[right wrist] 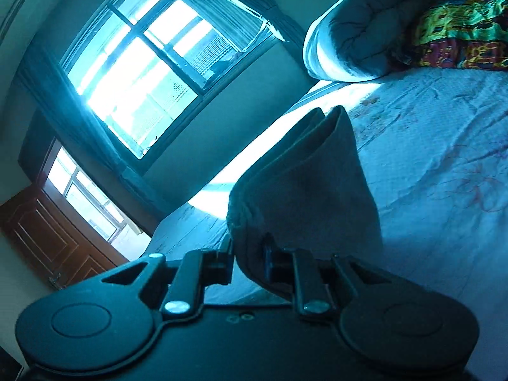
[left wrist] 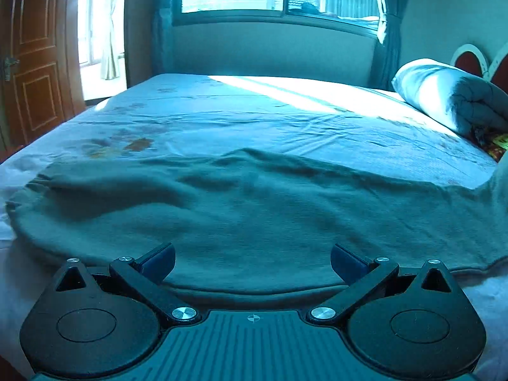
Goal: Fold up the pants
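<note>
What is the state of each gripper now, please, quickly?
Left gripper: open, holding nothing, above the spread grey fabric pants on the bed.
Right gripper: closed on a lifted end of the pants.

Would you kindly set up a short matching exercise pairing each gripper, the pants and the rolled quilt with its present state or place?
Things:
1. left gripper
2. right gripper
3. pants
4. rolled quilt

States:
A. lies at the head of the bed
B. shut on lifted cloth
C. open, fingers apart over the cloth
D. partly spread on the sheet, one end raised

Pairs: 1-C, 2-B, 3-D, 4-A
</note>
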Tool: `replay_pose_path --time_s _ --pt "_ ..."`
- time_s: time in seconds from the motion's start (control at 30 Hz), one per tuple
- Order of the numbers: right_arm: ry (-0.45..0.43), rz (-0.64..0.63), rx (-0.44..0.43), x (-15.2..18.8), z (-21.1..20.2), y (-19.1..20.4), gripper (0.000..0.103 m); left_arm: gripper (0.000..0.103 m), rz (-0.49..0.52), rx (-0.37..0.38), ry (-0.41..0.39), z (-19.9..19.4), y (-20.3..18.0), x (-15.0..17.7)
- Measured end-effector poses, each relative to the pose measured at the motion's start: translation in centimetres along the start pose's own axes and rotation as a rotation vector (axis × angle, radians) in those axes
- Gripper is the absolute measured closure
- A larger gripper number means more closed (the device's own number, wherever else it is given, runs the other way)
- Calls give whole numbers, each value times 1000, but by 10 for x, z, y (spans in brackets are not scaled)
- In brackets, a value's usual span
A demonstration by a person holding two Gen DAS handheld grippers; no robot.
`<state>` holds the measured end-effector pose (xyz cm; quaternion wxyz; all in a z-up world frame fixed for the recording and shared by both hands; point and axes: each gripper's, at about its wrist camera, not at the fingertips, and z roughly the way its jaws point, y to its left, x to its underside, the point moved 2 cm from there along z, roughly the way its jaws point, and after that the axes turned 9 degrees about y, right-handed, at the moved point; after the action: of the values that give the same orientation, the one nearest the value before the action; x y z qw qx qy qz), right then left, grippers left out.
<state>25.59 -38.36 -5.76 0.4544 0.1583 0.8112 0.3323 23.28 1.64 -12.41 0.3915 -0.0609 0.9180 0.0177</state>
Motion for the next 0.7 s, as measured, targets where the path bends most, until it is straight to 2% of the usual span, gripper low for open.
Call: replay_pose_path --time_s 0.07,0.13,0.2,0.23,0.27,0.3,0.37,0.4,0.5,0.6,0.63,0.67,0.7 --pt "48 -52 -37 22 29 35 94 0 -57 -56 -6 -7 47 2" --pt "126 -92 -71 60 66 72 93 0 -116 -96 -3 -11 88 8" --pt "223 -122 -114 105 100 96 85 0 -163 -126 21 -8 123 17" --pt "305 -144 -122 130 117 105 79 0 -189 -137 38 -5 139 22" --pt "437 -157 -133 158 133 113 77 0 -211 -143 47 -2 149 26" --pt "469 -179 -147 174 135 119 84 0 -237 -147 54 1 160 32" --pt "371 -225 -126 181 120 123 80 0 -269 -145 56 3 172 40" --pt "350 -215 -113 177 115 121 80 0 -280 -145 52 4 177 44" --pt "344 -223 -87 167 112 119 81 0 -307 -124 53 14 182 48" --pt "353 -274 -109 168 117 127 82 0 -321 -105 48 22 179 48" --pt "379 -305 -72 174 125 129 83 0 -323 -103 45 24 179 47" --pt "462 -302 -10 184 143 124 82 0 -323 -100 42 22 179 47" --pt "470 -286 -14 193 150 118 82 0 -325 -98 48 21 178 48"
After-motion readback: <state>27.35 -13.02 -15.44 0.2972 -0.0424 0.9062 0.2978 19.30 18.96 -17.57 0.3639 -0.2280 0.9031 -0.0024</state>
